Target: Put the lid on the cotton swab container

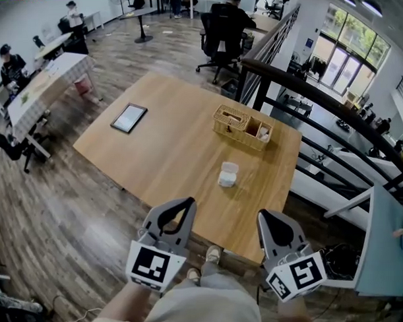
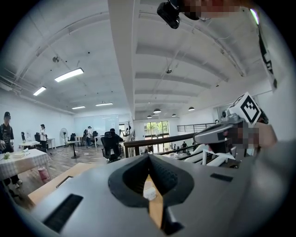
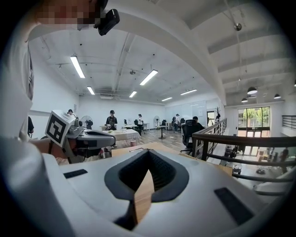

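A small whitish cotton swab container (image 1: 227, 179) stands on the wooden table (image 1: 168, 158), right of its middle. A clear lid (image 1: 229, 167) shows at its far top edge; whether it is seated I cannot tell. Both grippers hang short of the table's near edge, well back from the container. My left gripper (image 1: 189, 202) is shut and empty, its tips meeting. My right gripper (image 1: 261, 214) is likewise shut with nothing in it. In the left gripper view the container (image 2: 149, 193) shows as a white speck through the gap below the closed tips (image 2: 149, 156). The right gripper (image 3: 149, 152) frames only bare table wood.
A dark tablet (image 1: 129, 118) lies at the table's far left. A wicker basket (image 1: 242, 127) with small items stands at the far right. A black railing (image 1: 331, 106) runs past the right side. People sit at desks beyond. My shoe (image 1: 212, 255) is below the near edge.
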Available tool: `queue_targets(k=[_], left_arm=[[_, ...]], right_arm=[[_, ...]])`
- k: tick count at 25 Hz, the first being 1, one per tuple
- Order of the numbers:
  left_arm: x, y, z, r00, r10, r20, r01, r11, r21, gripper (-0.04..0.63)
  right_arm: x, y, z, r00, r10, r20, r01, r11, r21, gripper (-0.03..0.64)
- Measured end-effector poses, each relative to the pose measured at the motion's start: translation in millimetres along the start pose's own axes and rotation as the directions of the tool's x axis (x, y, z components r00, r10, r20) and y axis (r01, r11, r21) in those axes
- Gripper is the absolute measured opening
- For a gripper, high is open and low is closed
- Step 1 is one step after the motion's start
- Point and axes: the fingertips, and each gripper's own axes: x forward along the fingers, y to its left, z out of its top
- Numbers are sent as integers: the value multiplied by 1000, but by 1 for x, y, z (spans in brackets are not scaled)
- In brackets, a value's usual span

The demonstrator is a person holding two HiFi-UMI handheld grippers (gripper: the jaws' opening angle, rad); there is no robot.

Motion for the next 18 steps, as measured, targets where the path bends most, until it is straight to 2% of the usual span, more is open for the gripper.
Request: queue_targets(k=[6, 18], left_arm=[[55, 11, -8, 999, -7, -39, 8, 1000, 14, 21], [156, 34, -32, 988, 42, -149, -38, 999, 32, 21]], right_arm=[[39, -47, -7, 1000, 3, -4, -3, 1000, 26, 25], [106, -135, -35, 997, 47, -61, -42, 996, 75, 25]])
